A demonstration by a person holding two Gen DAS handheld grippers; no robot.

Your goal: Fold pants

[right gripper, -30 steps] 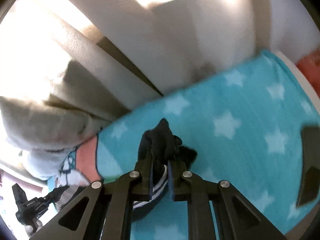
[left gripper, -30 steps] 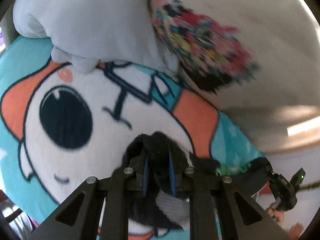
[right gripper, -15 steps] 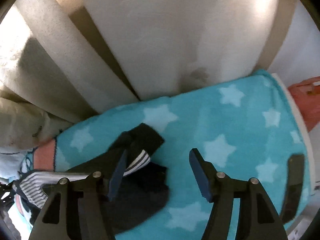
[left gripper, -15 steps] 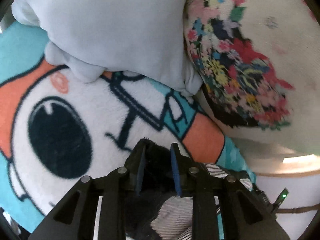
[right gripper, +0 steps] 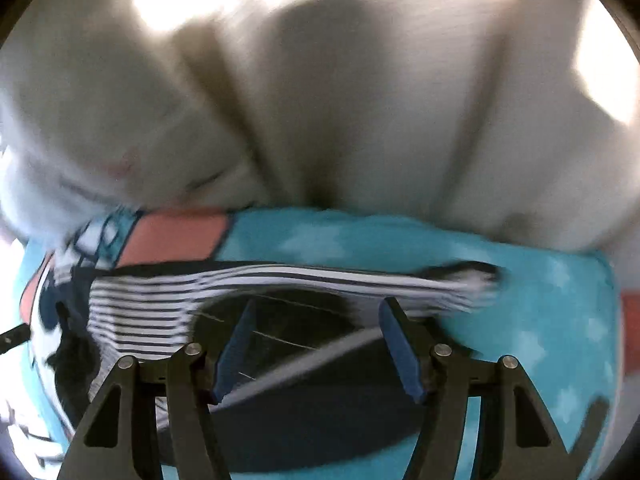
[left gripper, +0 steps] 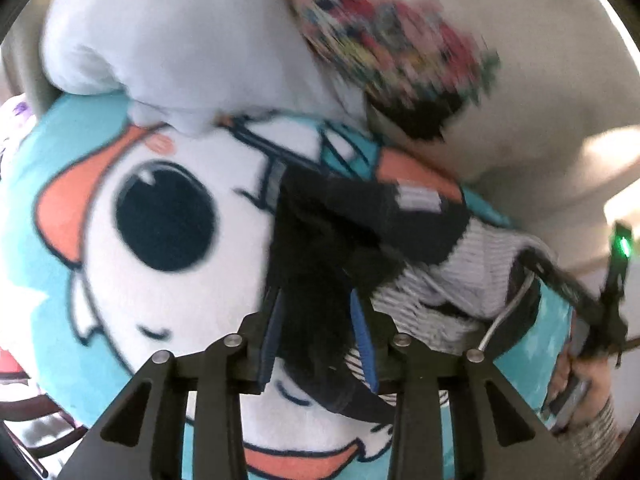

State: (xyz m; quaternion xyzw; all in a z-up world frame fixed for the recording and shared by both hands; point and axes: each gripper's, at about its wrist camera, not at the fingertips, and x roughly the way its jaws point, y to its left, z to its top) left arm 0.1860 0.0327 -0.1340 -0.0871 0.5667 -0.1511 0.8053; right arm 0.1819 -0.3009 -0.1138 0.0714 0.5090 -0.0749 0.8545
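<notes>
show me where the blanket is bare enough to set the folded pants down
Free: the cartoon-eye patch of blanket left of the pants; the starred teal to their right. Crowded: far edge, under the pale pillow and floral cushion.

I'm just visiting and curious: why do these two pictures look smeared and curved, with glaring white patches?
Left wrist view: fisheye bending with dark corners; the floral cushion is motion-smeared, while the blanket reads fairly sharp. Right wrist view: far blurrier; the striped pants streak sideways, and sunlight burns out patches on the pale sofa.
</notes>
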